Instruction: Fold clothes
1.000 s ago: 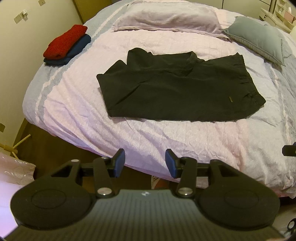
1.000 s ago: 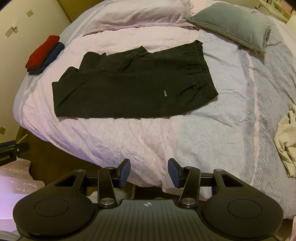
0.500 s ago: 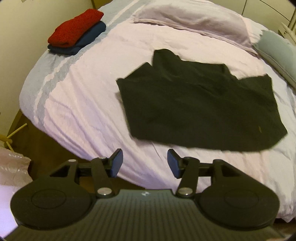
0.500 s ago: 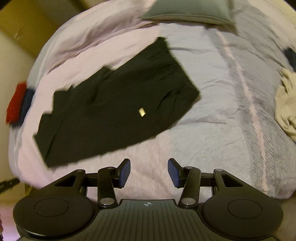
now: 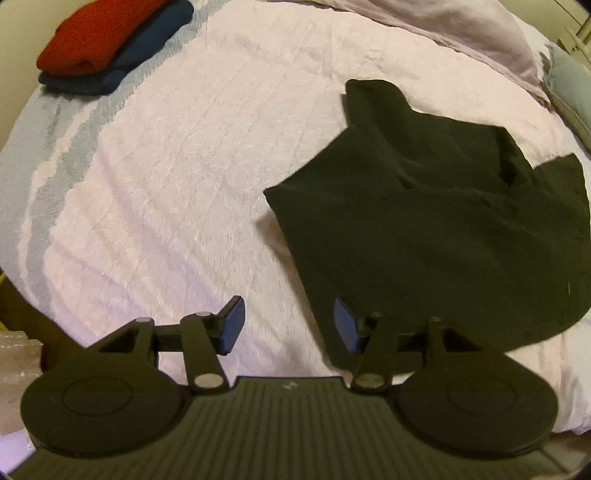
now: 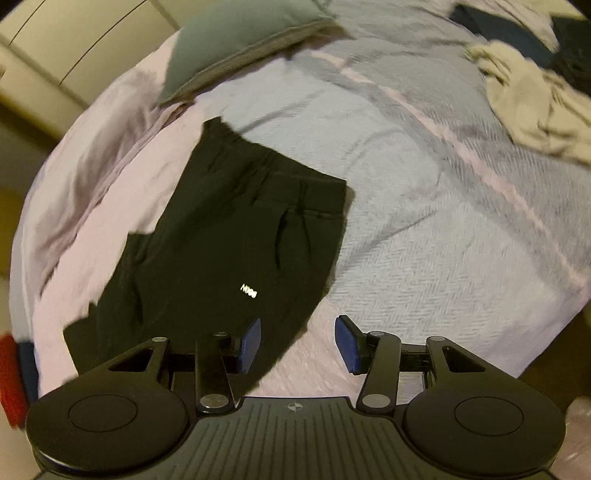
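Black trousers (image 6: 229,236) logo shows only at right (left: red stack (image 5: 96,33)).

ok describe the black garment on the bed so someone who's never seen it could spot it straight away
Start at the bed's pale pink quilted cover; spread flat across its middle lies a pair of black fabric trousers. Unlike the folded red knit and navy garment stacked at the corner, it is unfolded, with a gathered waistband and a small pale logo.

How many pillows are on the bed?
2: a lilac pillow at the head of the bed, and a grey-green pillow beside it. Others may lie out of view.
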Demonstrator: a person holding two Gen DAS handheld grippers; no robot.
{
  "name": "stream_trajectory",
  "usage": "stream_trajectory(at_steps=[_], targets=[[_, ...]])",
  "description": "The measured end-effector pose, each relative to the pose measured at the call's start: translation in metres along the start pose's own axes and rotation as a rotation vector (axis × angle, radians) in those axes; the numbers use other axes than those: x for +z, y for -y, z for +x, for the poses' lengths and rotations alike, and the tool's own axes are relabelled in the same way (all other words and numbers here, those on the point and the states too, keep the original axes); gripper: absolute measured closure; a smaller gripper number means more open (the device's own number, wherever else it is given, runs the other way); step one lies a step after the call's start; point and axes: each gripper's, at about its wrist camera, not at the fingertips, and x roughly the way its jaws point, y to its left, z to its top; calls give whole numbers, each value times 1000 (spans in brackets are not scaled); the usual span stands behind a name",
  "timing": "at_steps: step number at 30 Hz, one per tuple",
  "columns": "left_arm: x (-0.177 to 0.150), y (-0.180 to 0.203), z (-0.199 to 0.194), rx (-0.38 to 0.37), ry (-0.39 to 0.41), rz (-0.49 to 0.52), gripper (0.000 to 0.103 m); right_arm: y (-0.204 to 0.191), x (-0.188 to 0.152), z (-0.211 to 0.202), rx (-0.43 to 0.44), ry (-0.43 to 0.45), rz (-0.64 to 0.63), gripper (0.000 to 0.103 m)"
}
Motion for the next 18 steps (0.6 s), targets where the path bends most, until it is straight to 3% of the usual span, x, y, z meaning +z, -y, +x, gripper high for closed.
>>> stream_trajectory(at_steps=[9, 13, 18], targets=[[-2, -29, 39, -36, -34, -153, 53, 38, 23, 62, 63, 55, 136, 55], [-13, -37, 50, -71, -27, -282, 53, 50, 38, 98, 109, 58, 148, 55], [-35, -45, 56, -102, -19, -441, 53, 76, 54, 140, 87, 40, 187, 55]])
